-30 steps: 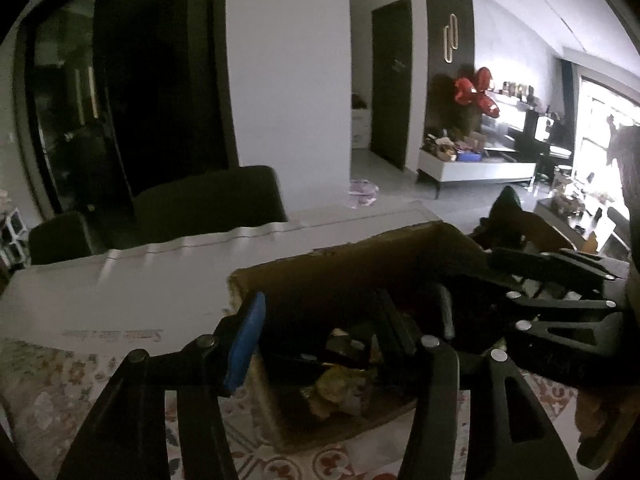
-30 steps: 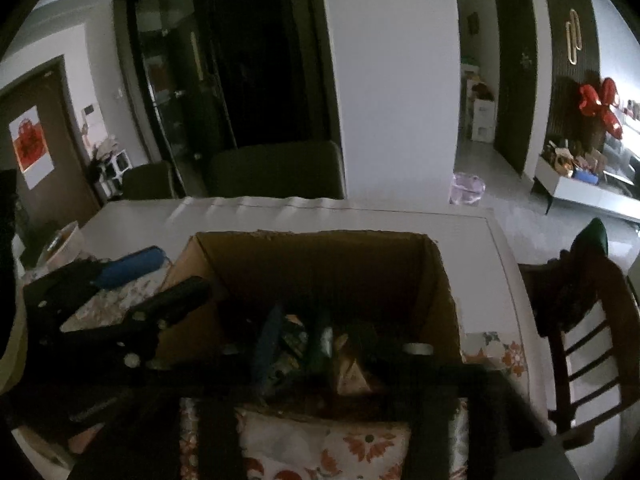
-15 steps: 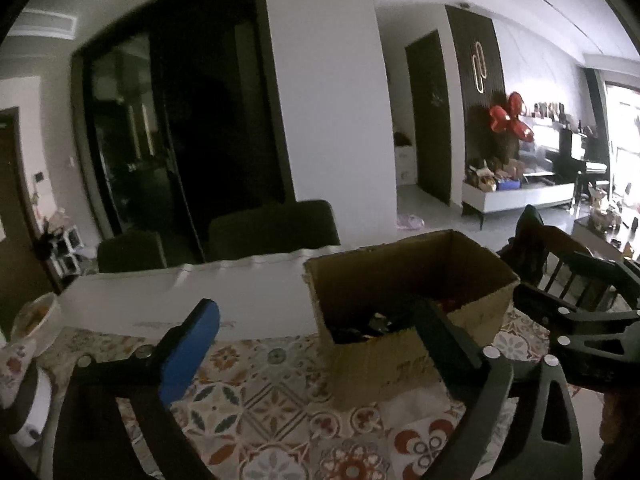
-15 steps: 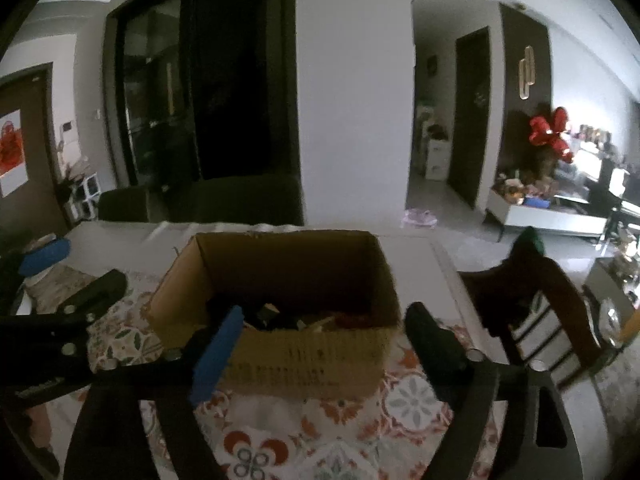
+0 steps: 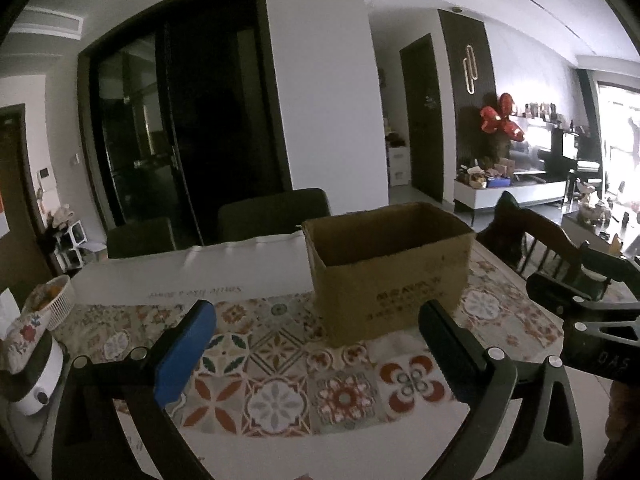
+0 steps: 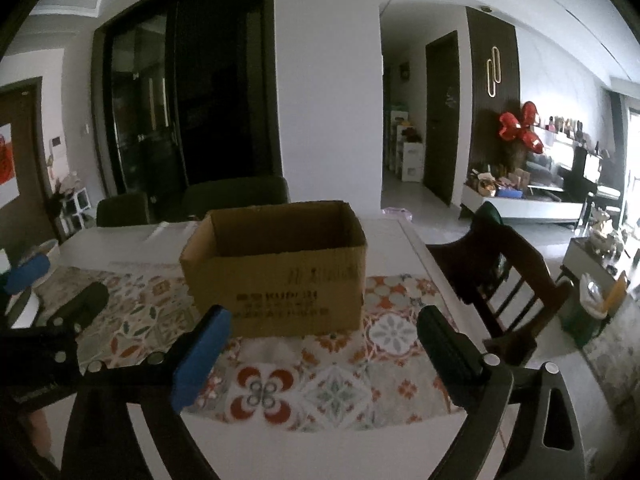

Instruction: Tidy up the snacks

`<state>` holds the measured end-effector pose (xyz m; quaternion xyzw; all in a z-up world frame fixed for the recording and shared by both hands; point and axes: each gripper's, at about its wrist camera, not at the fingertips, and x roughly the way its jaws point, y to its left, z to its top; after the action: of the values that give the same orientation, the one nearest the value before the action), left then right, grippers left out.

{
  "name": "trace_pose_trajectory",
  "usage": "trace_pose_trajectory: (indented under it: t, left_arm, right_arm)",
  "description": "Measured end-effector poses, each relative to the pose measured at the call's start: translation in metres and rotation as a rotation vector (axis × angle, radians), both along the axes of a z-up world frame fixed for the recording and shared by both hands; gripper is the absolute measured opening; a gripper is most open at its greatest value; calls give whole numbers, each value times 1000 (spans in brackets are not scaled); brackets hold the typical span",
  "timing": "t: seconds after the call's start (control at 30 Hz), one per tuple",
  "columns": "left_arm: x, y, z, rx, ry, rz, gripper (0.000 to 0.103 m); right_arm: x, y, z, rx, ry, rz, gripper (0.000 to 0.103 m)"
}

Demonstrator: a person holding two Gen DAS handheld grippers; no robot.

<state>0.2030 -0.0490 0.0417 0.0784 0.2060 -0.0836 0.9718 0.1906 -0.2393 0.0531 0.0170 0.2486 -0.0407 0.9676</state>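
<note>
Both claws hung empty over the patterned tablecloth [image 5: 280, 360]. The left gripper [image 5: 316, 344] stood spread wide, the right gripper [image 6: 320, 340] was opening, and the cardboard box [image 6: 280, 272] sat at twelve o'clock.

Patterned cloth [image 5: 280, 360] in front of cardboard box [image 5: 384, 272] lies bare: free passage there. Box top open, walls upright, approach from above unblocked. Left of box, white table part [image 5: 192, 276] bare up to dark chairs [image 5: 272, 212] at far edge. Basket [image 5: 52, 300] and white appliance [image 5: 36, 380] crowd left edge. Wooden chair [image 6: 504, 280] stands close at right side of table.
</note>
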Motion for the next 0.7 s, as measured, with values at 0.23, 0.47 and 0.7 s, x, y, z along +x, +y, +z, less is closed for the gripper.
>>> trace_pose_trajectory:
  t: [0.23, 0.47, 0.7]
  left_arm:
    - [-39, 6, 2, -27, -4, -26, 103]
    - [-69, 10, 4, -29, -9, -32, 103]
    - [-88, 7, 8, -24, -21, -43, 103]
  right_arm:
    - [-46, 10, 1, -18, -24, -9, 95]
    - [-79, 14, 3, -14, -35, -7, 95]
    - [-102, 13, 3, -5, -36, -13, 95]
